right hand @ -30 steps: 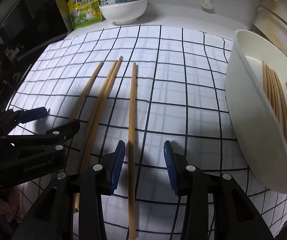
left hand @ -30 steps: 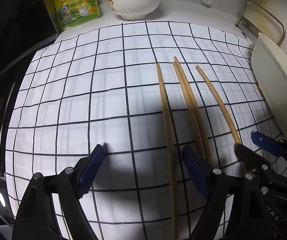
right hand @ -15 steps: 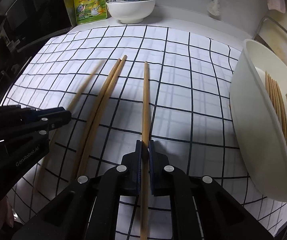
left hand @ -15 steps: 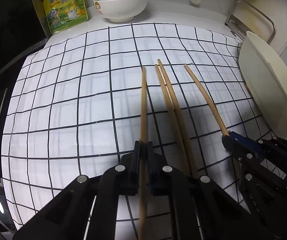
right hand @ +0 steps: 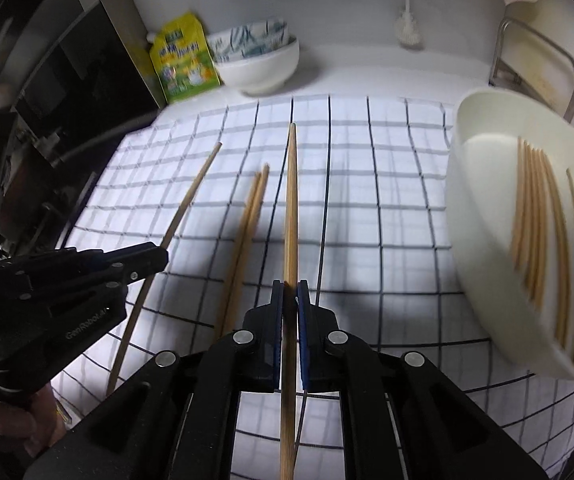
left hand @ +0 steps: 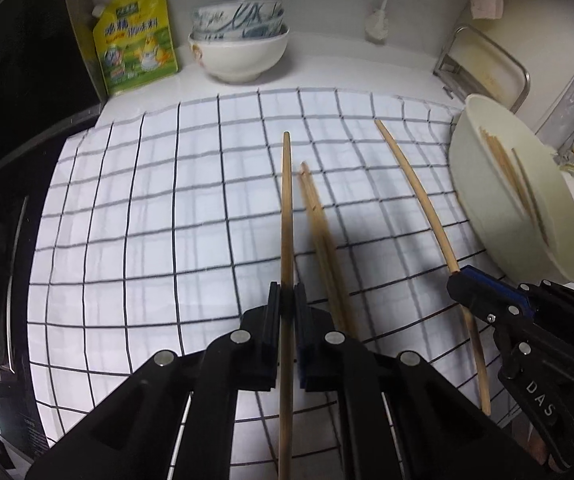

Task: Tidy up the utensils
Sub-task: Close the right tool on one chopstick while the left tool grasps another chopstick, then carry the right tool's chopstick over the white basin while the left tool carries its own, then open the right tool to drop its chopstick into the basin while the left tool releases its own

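Each pair of jaws is clamped on a single chopstick. The left gripper (left hand: 286,300) pinches the left chopstick (left hand: 286,208) partway along its length, tip aimed at the cloth's far edge; the right gripper (right hand: 290,298) holds the right chopstick (right hand: 291,200) the same way. Between them a loose pair (left hand: 319,232) lies on the checked cloth (left hand: 147,220). The white basin (right hand: 483,280) by the cloth's right edge already holds several chopsticks. To do this well, I'd keep both sticks level so they don't pivot in the pads, and carry them right, above the basin rim. The cloth's left half is open; the bowls (left hand: 243,52) and yellow pouch (left hand: 137,46) beyond its far edge are well apart.
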The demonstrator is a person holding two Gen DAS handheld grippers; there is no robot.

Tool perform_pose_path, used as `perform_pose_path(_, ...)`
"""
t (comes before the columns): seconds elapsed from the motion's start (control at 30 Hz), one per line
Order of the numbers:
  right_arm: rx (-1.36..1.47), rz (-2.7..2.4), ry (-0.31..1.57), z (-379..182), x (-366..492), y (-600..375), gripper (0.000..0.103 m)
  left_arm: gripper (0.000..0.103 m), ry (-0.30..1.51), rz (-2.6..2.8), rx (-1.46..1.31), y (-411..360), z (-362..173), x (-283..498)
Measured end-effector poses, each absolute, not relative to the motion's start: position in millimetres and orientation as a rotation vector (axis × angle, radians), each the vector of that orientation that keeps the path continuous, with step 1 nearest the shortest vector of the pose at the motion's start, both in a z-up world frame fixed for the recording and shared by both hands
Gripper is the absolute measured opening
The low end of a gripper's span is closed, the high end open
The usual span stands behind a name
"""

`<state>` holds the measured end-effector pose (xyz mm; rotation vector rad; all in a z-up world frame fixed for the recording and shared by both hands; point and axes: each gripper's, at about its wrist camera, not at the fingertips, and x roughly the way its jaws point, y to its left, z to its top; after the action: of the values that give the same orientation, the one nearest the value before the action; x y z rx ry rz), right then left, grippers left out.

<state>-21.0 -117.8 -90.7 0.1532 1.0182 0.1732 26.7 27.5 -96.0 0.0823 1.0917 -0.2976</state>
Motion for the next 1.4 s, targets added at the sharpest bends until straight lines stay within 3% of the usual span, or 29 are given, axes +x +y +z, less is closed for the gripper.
perform_pose_path(0.27, 0.183, 0.072, 0.897, -37.2, -38.2, -189.4, 0.007, 0.007, 1.008, -0.393, 0.104, -32.5, -50.4, 29.5)
perform_pose_path(0.53, 0.267, -0.106, 0.868, -26.9, -52.3, -296.7, 0.007, 0.007, 0.983, -0.603, 0.138, -146.1, -25.5, 41.6)
perform_pose_path(0.83, 0.352, -0.184, 0.905, -50.2, -43.3, -363.4, 0.007, 0.008, 1.021, -0.706, 0.224, -247.0, -42.8, 57.6)
perform_pose_path(1.07, 0.391, -0.18, 0.927, -65.2, -36.3, -382.1, 0.007, 0.008, 1.059, -0.684, 0.263, -269.2, -58.5, 67.7)
perform_pose_path(1.13, 0.401, -0.183, 0.931, -67.1, -35.1, -385.6, 0.007, 0.011, 1.062, -0.668, 0.263, -268.9, -58.8, 70.3)
perform_pose_path(1.23, 0.398, -0.187, 0.921, -65.9, -36.0, -388.4, 0.012, 0.038, 1.05, -0.647, 0.251, -265.7, -55.7, 72.7)
perform_pose_path(1.27, 0.395, -0.187, 0.92, -65.3, -35.6, -388.6, 0.012, 0.052, 1.041, -0.638, 0.244, -263.6, -53.5, 73.0)
perform_pose_path(1.3, 0.393, -0.185, 0.919, -64.9, -36.6, -388.7, 0.012, 0.057, 1.031, -0.632, 0.235, -260.3, -51.4, 72.1)
perform_pose_path(1.4, 0.393, -0.186, 0.92, -64.2, -39.0, -387.7, 0.012, 0.057, 1.025, -0.62, 0.225, -254.6, -47.6, 72.5)
